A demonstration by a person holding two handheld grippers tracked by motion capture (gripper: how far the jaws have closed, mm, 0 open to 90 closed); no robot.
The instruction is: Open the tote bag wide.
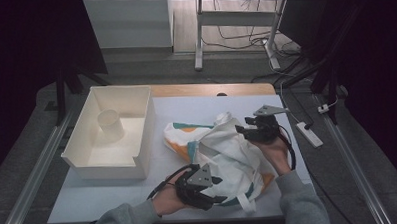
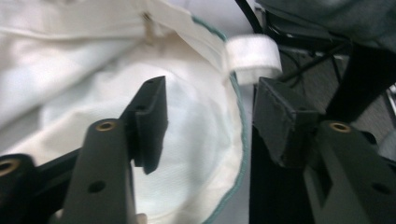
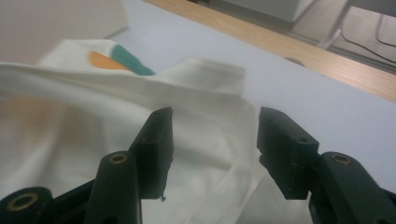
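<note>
A crumpled white cloth bag (image 1: 222, 146) with orange and teal patches lies on the white table mat (image 1: 186, 105), right of centre. My left gripper (image 1: 219, 189) is at the bag's near edge, jaws apart. In the left gripper view the left gripper (image 2: 210, 107) is open over the bag's teal-trimmed rim (image 2: 236, 140), with a white strap loop (image 2: 252, 53) just beyond the tips. My right gripper (image 1: 242, 126) hovers at the bag's far right side. In the right gripper view the right gripper (image 3: 212, 126) is open above the folded cloth (image 3: 93, 126), with nothing pinched between the pads.
A white open-fronted bin (image 1: 137, 124) stands at the left of the table with a white cup (image 1: 110, 124) inside. A wooden table edge (image 1: 210, 89) runs along the back. A white power strip (image 1: 310, 134) lies off the table's right side.
</note>
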